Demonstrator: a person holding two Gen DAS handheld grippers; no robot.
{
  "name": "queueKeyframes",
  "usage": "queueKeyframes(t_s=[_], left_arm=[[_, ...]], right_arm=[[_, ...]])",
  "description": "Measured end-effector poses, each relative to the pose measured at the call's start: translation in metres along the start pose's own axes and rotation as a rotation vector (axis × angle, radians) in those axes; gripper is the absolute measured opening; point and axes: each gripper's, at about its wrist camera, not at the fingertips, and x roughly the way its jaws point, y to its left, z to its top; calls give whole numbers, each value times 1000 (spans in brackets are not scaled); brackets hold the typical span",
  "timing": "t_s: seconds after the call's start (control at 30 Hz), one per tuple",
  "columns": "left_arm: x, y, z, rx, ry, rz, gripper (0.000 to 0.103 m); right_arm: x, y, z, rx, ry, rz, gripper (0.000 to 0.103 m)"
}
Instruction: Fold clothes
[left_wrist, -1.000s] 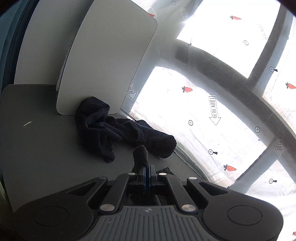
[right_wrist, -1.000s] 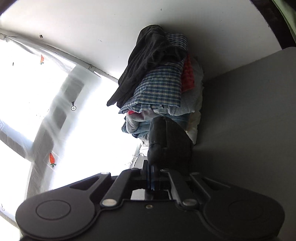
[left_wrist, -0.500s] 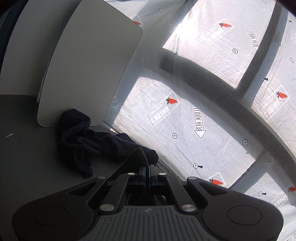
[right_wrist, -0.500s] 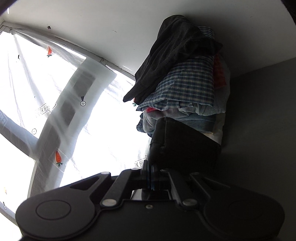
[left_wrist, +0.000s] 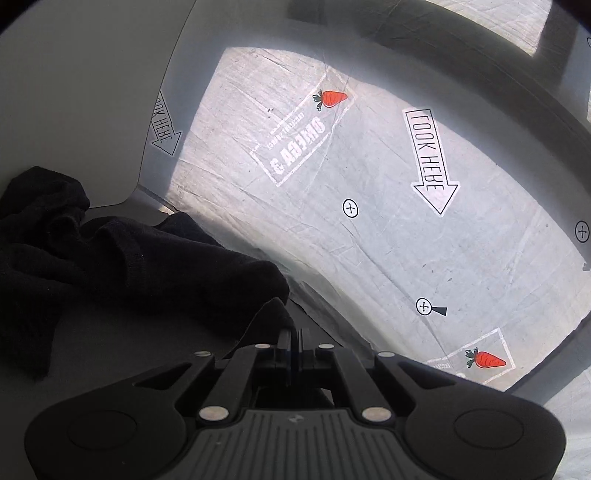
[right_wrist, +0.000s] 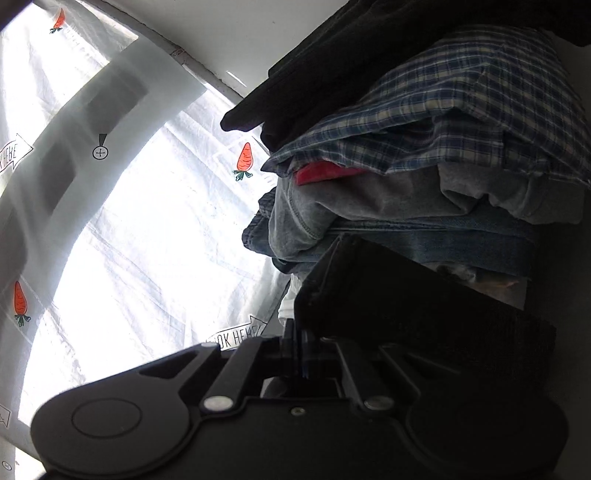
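My left claw (left_wrist: 291, 338) is pressed together on a fold of the black garment (left_wrist: 140, 266), pinching its near edge just in front of the camera. The rest of that garment lies crumpled on the grey tabletop (left_wrist: 122, 343), spreading away to the left of my left claw. Behind the garment, at its far left end, a pale rounded board (left_wrist: 85, 96) stands upright on the tabletop, and the cloth bunches against its foot. To the right of the garment the tabletop ends, and past its edge lies a translucent plastic sheet (left_wrist: 369, 229) printed with red carrots, arrows reading "LOOK HERE" and small crosshair marks, with dark bars showing through it.

My right claw (right_wrist: 297, 341) is also squeezed shut, gripping a flat black fold of cloth (right_wrist: 417, 306) that stretches away to the right of it; I take it for the same dark garment, though I cannot be sure. Just beyond that fold rises a stack of folded clothes (right_wrist: 424, 192): blue denim at the bottom, grey cloth above it, a sliver of red, a blue plaid shirt (right_wrist: 461, 107) over those, and a dark piece on top. Left of the stack the same printed plastic sheet glows brightly, and a white wall (right_wrist: 229, 33) runs above it.
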Motion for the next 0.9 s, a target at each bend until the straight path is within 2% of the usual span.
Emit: queueKeyframes(t_s=[0.03, 0.07, 0.1, 0.13, 0.17, 0.2, 0.23, 0.3, 0.47, 0.53, 0.63, 0.7, 0.77, 0.87, 0.9], left_arm=[[12, -3, -5, 17, 10, 1, 11], [18, -7, -11, 42, -2, -5, 13], [18, -11, -17, 65, -14, -14, 13], [12, -15, -23, 87, -28, -26, 23], [6, -18, -29, 109, -41, -37, 32], [2, -21, -36, 129, -33, -50, 46], [-1, -24, -43, 145, -5, -59, 56], [-11, -32, -65, 202, 64, -65, 57], [-38, -50, -132, 340, 213, -91, 70], [-47, -56, -161, 388, 265, -103, 79], [-56, -58, -195, 445, 312, -126, 84], [-57, -57, -215, 484, 342, -131, 92], [-53, -55, -230, 524, 374, -119, 93], [-43, -52, -242, 562, 410, -107, 98], [-42, -51, -246, 579, 411, -114, 103]], right_arm=[[9, 4, -3, -24, 13, -32, 15], [11, 10, -7, -75, 22, -45, 26], [6, 17, -13, -142, 22, -45, 44], [-1, 23, -21, -214, 16, -51, 57], [-8, 27, -31, -287, 19, -73, 83], [-15, 32, -42, -361, 24, -100, 96], [-22, 32, -53, -423, 36, -124, 96], [-37, 30, -77, -540, 62, -172, 96], [-66, 20, -135, -757, 96, -235, 98], [-78, 19, -158, -840, 102, -235, 99], [-98, 22, -188, -967, 83, -217, 99], [-105, 28, -205, -1106, 62, -211, 100], [-113, 33, -221, -1251, 49, -196, 100], [-128, 37, -248, -1463, 55, -151, 100], [-133, 38, -257, -1533, 57, -135, 100]])
